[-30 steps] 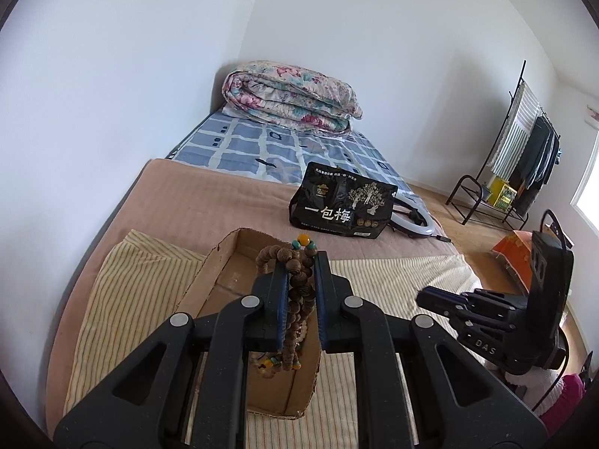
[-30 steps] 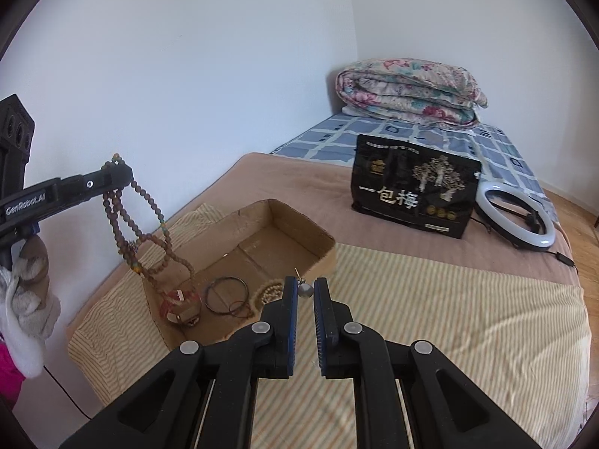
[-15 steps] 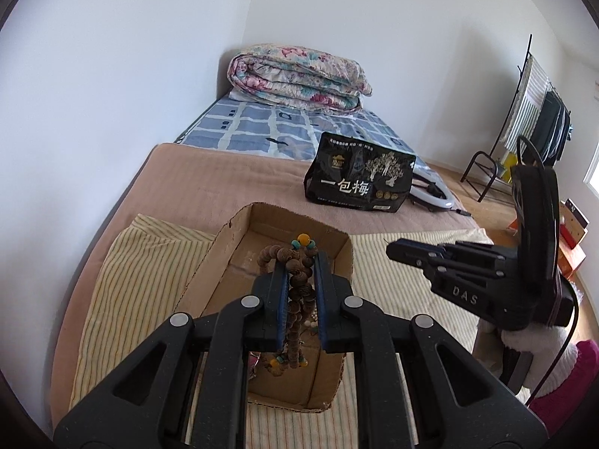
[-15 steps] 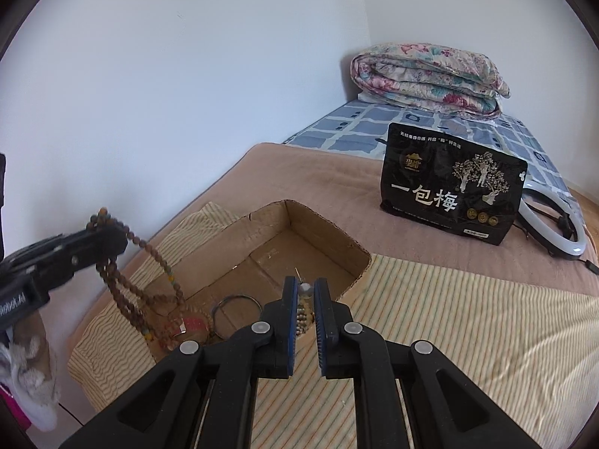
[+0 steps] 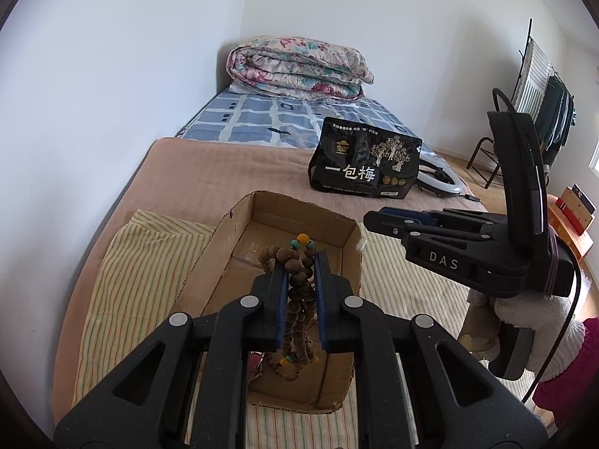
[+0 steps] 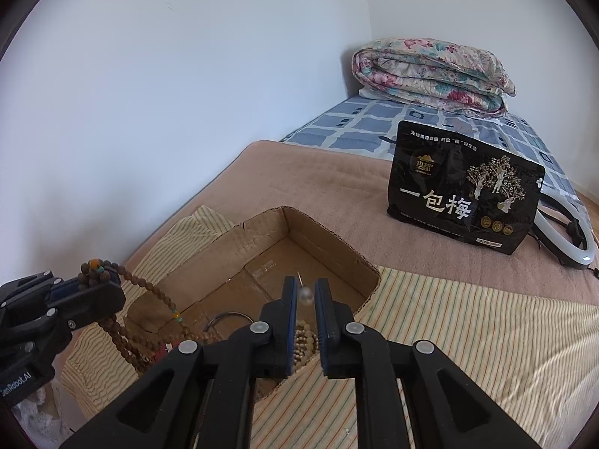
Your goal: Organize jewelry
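left gripper [image 5: 301,277] clamped on a wooden bead strand [image 5: 297,295], poised over the cardboard box [image 5: 221,247] so the dangling loops can settle inside instead of spilling onto the striped cloth [image 5: 142,262]. gripped near the orange and teal marker beads, probably to keep the long loops hanging free and untangled. in the right wrist view, same strand [image 6: 146,321] at 9 o'clock, trailing down toward the box floor.

right gripper [image 6: 302,295] with jaws opening above the near right wall of the box [image 6: 325,239]; small pearl pin [image 6: 305,293] between the pads, blurred, seemingly loose and about to drop in. placed there so the pin lands with the pale bead bracelet [image 6: 305,340] and thin dark bangle [image 6: 224,316] already collected below.

black snack pouch [image 6: 464,194] at 2 o'clock, well apart, not involved.
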The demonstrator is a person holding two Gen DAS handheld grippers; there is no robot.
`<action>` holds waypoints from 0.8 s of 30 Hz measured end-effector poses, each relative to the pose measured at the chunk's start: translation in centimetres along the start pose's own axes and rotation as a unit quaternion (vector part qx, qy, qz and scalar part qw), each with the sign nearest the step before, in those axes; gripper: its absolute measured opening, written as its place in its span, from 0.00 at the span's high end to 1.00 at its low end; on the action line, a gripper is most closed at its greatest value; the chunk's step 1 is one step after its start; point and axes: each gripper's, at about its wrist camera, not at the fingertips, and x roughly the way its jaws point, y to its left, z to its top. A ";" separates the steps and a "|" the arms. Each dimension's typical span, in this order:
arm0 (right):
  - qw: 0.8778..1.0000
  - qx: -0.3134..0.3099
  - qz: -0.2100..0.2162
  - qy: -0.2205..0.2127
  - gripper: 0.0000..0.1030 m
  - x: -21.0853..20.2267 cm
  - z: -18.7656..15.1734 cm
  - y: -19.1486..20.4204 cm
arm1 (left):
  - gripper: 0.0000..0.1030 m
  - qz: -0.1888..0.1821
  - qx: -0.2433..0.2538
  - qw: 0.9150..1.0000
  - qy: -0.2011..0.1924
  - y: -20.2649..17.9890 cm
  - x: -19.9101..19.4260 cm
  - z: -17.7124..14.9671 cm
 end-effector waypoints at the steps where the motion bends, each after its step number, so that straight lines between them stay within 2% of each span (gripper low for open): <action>1: 1.000 -0.001 -0.001 -0.002 0.75 0.0 0.1 0.1 | 0.90 0.003 0.000 1.000 0.001 0.0 0.1 0.0; 4: 1.000 -0.005 0.001 -0.004 0.69 0.1 0.4 0.4 | 0.89 0.011 0.001 1.000 0.006 0.1 0.3 -0.1; 6: 1.000 -0.006 -0.002 -0.006 0.55 0.1 0.5 0.5 | 0.78 0.014 0.002 1.000 0.010 0.2 0.4 -0.1; 7: 1.000 -0.005 -0.006 -0.008 0.39 0.0 0.5 0.5 | 0.64 0.015 0.002 1.000 0.009 0.2 0.4 -0.2; 8: 1.000 -0.004 -0.010 -0.011 0.26 -0.1 0.5 0.5 | 0.56 0.017 0.002 1.000 0.007 0.3 0.3 -0.3; 10: 1.000 -0.002 -0.016 -0.022 0.19 -0.5 0.5 0.5 | 0.55 0.023 0.003 1.000 0.002 0.3 0.2 -0.4; 12: 0.999 -0.002 -0.021 -0.024 0.15 -0.8 0.5 0.5 | 0.54 0.024 0.005 1.000 0.004 0.3 0.3 -0.5; 14: 0.999 -0.003 -0.025 -0.025 0.09 -0.9 0.6 0.6 | 0.43 0.026 0.008 1.000 0.006 0.2 0.3 -0.6; 16: 0.999 -0.004 -0.028 -0.026 0.03 -1.0 0.6 0.6 | 0.36 0.029 0.008 1.000 0.002 0.1 0.3 -0.6; 18: 0.999 -0.003 -0.032 -0.028 0.00 -1.1 0.6 0.6 | 0.36 0.029 0.008 1.000 0.002 0.1 0.3 -0.7; 24: 0.999 -0.004 -0.031 -0.028 0.00 -1.2 0.6 0.8 | 0.36 0.031 0.008 0.999 0.003 0.1 0.3 -0.7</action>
